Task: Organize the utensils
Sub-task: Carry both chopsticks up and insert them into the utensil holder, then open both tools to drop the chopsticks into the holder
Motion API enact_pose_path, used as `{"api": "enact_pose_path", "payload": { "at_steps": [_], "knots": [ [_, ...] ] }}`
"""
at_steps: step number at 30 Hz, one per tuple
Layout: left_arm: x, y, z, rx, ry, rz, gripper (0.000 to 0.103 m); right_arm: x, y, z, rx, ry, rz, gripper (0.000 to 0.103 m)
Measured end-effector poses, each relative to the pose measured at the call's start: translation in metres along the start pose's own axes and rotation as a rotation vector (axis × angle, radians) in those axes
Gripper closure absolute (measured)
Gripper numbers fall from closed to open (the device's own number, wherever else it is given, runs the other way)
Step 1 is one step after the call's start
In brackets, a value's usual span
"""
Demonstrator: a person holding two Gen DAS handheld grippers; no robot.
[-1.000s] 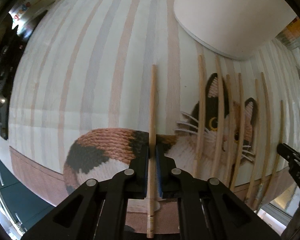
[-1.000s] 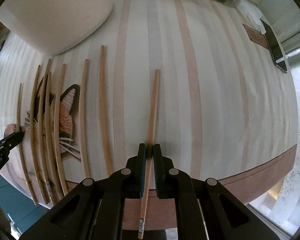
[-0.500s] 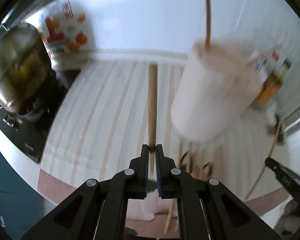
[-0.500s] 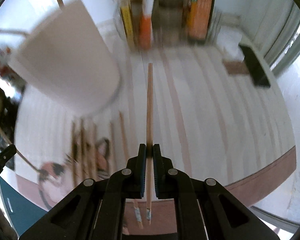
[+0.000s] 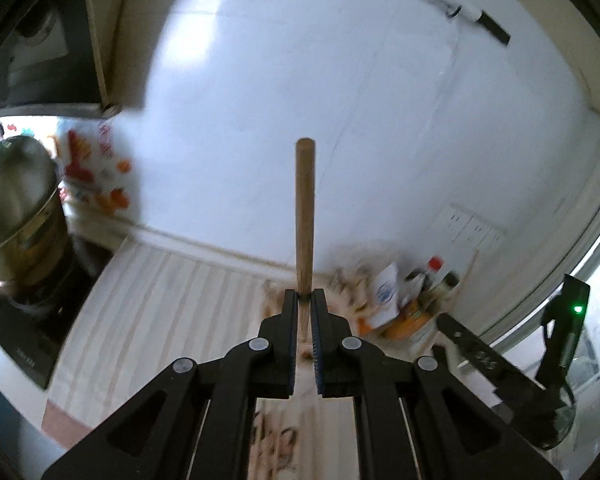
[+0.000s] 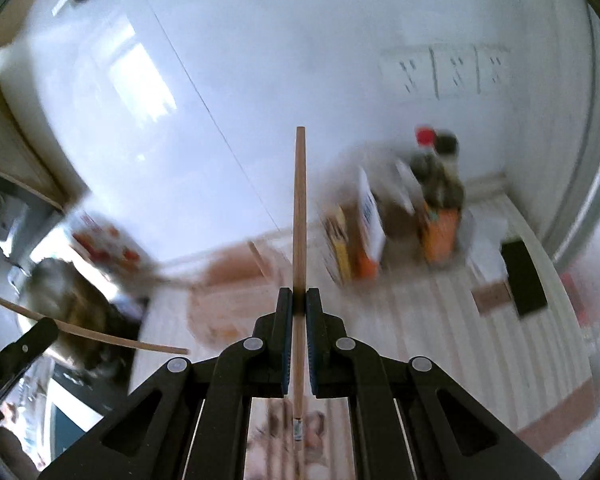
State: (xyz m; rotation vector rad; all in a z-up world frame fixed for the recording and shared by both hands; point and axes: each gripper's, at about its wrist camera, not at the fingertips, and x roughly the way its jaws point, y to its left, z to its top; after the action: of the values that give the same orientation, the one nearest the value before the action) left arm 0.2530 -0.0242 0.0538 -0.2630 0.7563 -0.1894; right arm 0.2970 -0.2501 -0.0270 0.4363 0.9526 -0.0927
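My left gripper [image 5: 304, 300] is shut on a wooden chopstick [image 5: 305, 216] that points up and away against the white wall. My right gripper [image 6: 299, 298] is shut on a second wooden chopstick [image 6: 299, 216], whose tail end hangs below the jaws. Both grippers are high above the striped cat mat [image 5: 148, 300]. In the right wrist view the left gripper [image 6: 32, 338] shows at the left edge with its chopstick [image 6: 100, 338] jutting sideways. In the left wrist view the right gripper [image 5: 480, 356] shows at lower right. The white holder cup is blurred below the fingers.
A steel pot [image 5: 16, 216] sits on the black stove [image 5: 28, 344] at the left. Bottles and packets [image 6: 404, 216] crowd the back right corner by the wall sockets [image 6: 452, 70]. A dark phone-like slab [image 6: 524, 276] lies on the mat at the right.
Both grippers have risen from the mat, each lifting its chopstick, and tilted up so the views now face the wall. The other chopsticks on the mat have dropped out of sight.
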Motion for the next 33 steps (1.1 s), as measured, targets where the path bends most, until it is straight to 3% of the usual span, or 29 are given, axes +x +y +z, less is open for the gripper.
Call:
{"api": "enact_pose_path", "payload": {
  "at_steps": [7, 15, 24, 30, 33],
  "knots": [
    [0.055, -0.012, 0.030, 0.028, 0.019, 0.049, 0.099, 0.010, 0.029, 0.053, 0.013, -0.104, 0.042, 0.096],
    [0.123, -0.011, 0.035, 0.059, 0.148, 0.100, 0.099, 0.059, 0.041, 0.096, 0.030, -0.158, 0.045, 0.096],
    [0.160, -0.002, 0.017, 0.053, 0.255, 0.119, 0.099, 0.119, 0.045, 0.091, -0.014, -0.121, 0.012, 0.096],
    [0.148, -0.002, 0.022, 0.034, 0.297, 0.067, 0.094, 0.130, 0.047, 0.081, -0.055, -0.041, 0.044, 0.096],
    [0.128, -0.004, 0.027, 0.055, 0.259, 0.101, 0.092, 0.130, 0.046, 0.078, -0.068, 0.028, 0.061, 0.095]
  ]
}}
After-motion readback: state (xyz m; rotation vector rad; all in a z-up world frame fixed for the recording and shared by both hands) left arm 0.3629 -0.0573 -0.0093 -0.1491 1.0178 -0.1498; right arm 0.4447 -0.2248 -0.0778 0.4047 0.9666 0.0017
